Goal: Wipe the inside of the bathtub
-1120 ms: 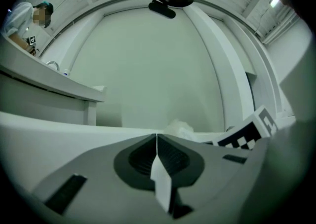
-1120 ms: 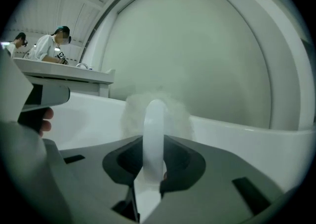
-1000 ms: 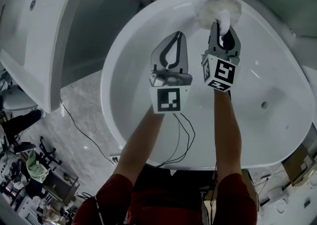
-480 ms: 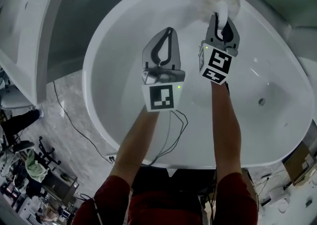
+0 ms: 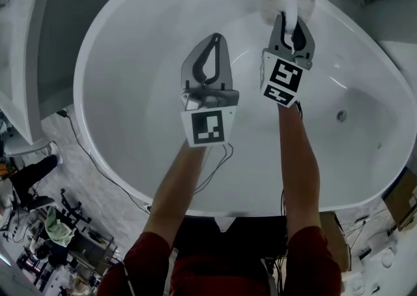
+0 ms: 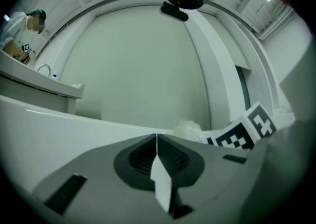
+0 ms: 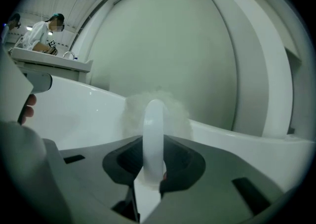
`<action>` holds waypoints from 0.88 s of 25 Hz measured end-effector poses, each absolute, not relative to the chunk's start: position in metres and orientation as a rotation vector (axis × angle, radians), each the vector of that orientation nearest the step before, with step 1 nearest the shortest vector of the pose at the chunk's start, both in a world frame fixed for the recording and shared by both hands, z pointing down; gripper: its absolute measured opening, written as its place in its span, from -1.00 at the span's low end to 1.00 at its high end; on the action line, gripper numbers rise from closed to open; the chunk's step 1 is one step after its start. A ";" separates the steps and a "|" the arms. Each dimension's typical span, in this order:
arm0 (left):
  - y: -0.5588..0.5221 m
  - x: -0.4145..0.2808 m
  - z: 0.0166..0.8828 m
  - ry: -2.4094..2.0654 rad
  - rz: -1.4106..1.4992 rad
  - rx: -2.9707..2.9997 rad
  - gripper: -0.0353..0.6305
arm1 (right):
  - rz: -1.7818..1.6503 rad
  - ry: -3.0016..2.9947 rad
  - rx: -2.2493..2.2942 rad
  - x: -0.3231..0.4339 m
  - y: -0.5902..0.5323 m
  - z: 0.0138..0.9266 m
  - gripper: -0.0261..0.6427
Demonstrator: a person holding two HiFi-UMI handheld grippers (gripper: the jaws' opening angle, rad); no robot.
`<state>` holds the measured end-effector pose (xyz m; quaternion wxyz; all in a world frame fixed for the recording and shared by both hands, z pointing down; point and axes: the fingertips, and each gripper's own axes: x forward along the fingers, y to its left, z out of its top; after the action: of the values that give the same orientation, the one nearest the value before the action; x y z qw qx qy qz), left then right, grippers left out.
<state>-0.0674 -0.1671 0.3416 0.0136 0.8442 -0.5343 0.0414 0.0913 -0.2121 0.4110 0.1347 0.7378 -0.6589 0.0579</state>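
Head view takes in the whole white oval bathtub (image 5: pixel 124 105). Both bare forearms stretch forward across its near rim, roughly side by side, with red sleeves at the shoulders. The right gripper (image 5: pixel 290 19) reaches further, up to the far wall of the tub. The left gripper (image 5: pixel 214 39) hangs beside it over the middle of the basin, a little short of it and touching nothing. Only this view shows the small round drain (image 5: pixel 341 116), low on the tub's right side and well apart from both tools. Right gripper view gives the grip itself: the jaws are clamped on the smooth white handle of a fluffy white duster (image 7: pixel 154 119). The handle runs straight out along the jaws toward the far rim, and the fluffy head sits at the top of the far inner wall, right by that rim. Left gripper view shows its own jaws pressed together with nothing between them, and off to their right the black-and-white marker cube (image 6: pixel 242 131) of the other gripper. Both gripper views also catch a person in white (image 7: pixel 47 30) at a pale counter (image 7: pixel 49 65) beyond the tub, out of the head view's frame.
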 end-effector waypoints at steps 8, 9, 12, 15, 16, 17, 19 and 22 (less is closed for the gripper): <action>-0.127 0.055 0.363 -1.560 0.153 2.695 -0.85 | 0.206 -1.811 2.210 0.221 -0.146 0.438 -0.65; -0.123 0.070 0.366 -1.545 0.159 2.702 -0.84 | 0.212 -1.799 2.219 0.237 -0.140 0.442 -0.65; -0.113 0.107 0.371 -1.497 0.183 2.727 -0.84 | 0.233 -1.765 2.251 0.273 -0.124 0.446 -0.65; -0.099 0.144 0.373 -1.455 0.195 2.759 -0.84 | 0.249 -1.730 2.286 0.312 -0.104 0.449 -0.65; -0.093 0.158 0.374 -1.443 0.197 2.768 -0.85 | 0.256 -1.719 2.300 0.327 -0.096 0.451 -0.65; -0.087 0.174 0.375 -1.428 0.199 2.776 -0.84 | 0.265 -1.706 2.314 0.343 -0.088 0.453 -0.65; -0.077 0.205 0.379 -1.395 0.206 2.793 -0.84 | 0.280 -1.679 2.339 0.376 -0.073 0.459 -0.65; -0.063 0.249 0.386 -1.349 0.216 2.816 -0.85 | 0.286 -1.649 2.359 0.419 -0.054 0.466 -0.65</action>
<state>0.2491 -0.0632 0.3856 0.0058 0.8997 -0.4309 0.0689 0.4191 -0.0537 0.4664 0.1243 0.8093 -0.5657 0.0981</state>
